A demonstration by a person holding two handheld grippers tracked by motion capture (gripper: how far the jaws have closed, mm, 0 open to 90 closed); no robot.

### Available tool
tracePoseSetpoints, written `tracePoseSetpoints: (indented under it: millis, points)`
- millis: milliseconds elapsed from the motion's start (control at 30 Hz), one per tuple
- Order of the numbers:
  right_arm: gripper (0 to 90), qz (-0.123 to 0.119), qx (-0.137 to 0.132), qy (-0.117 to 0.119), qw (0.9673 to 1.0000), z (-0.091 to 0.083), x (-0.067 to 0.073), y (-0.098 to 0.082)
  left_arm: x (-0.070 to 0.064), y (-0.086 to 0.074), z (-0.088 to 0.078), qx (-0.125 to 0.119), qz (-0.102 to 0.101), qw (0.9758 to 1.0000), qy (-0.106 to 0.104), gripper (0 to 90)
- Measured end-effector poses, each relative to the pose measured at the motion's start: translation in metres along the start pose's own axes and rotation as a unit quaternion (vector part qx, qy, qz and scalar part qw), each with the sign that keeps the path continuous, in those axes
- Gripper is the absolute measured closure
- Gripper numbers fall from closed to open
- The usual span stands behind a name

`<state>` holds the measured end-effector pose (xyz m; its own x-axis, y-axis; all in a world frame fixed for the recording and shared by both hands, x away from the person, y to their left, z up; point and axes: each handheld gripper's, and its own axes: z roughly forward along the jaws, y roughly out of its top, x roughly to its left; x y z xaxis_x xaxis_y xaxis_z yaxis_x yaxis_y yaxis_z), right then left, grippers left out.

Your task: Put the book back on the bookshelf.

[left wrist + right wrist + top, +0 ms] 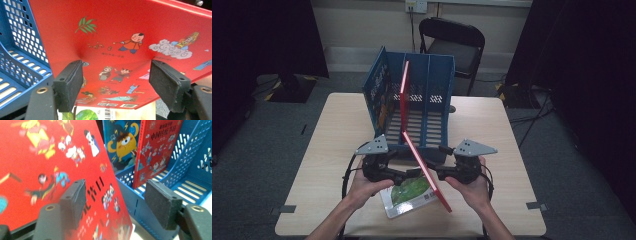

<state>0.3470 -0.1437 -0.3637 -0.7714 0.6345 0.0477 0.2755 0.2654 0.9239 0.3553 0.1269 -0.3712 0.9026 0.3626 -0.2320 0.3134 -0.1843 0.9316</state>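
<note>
A red picture book (432, 182) (120, 25) (37, 157) slants up on edge in front of the blue file rack (439, 75) (15, 50) (190, 170), between my two grippers. My left gripper (409, 175) (116, 85) faces its back cover with the jaws apart and no pad pressing on the book. From the other side, my right gripper (437, 175) (117, 205) also stands open, its left jaw in front of the cover. In the rack stand a second red book (404, 90) (157, 147) and a blue book (379, 95) (122, 142). A green book (409, 192) (85, 115) lies flat under the slanted one.
The rack stands at the middle of the wooden table (337, 150), its open front towards me. A black folding chair (457, 45) is behind the table. Dark curtains hang at both sides.
</note>
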Motion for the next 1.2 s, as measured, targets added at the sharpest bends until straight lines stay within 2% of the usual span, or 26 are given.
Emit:
tracePoseSetpoints:
  millis: [233,400,633,767,900,1033,1167,1200]
  points:
    - [41.3,0.002,0.007,-0.006,1.0,-0.027,0.001,-0.013,0.0,-0.001,-0.001,-0.001,-0.003,1.0,-0.001,26.6]
    - [43.1,0.006,0.003,-0.007,1.0,-0.051,0.008,-0.022,0.0,-0.001,-0.001,-0.001,-0.002,1.0,0.001,26.7]
    - [42.1,-0.003,0.014,0.006,0.9999,-0.073,0.024,-0.035,-0.001,-0.001,-0.001,-0.002,-0.003,1.0,0.002,26.6]
    - [36.2,-0.009,0.015,0.024,0.9996,-0.081,0.032,-0.042,0.0,-0.001,-0.001,0.0,-0.004,1.0,0.001,26.4]
    - [32.6,-0.018,0.011,0.052,0.9984,-0.081,0.043,-0.044,0.0,-0.001,0.0,0.0,-0.005,1.0,0.001,26.5]
    - [31.1,-0.025,0.018,0.065,0.9974,-0.069,0.049,-0.041,-0.001,-0.001,0.001,0.001,-0.004,1.0,0.003,26.8]
    - [31.2,-0.032,0.028,0.068,0.9968,-0.051,0.052,-0.038,-0.001,-0.001,0.001,0.001,-0.005,1.0,0.005,27.0]
    - [31.2,-0.04,0.031,0.061,0.9969,-0.047,0.054,-0.037,-0.001,-0.001,0.002,0.001,-0.005,1.0,0.006,27.0]
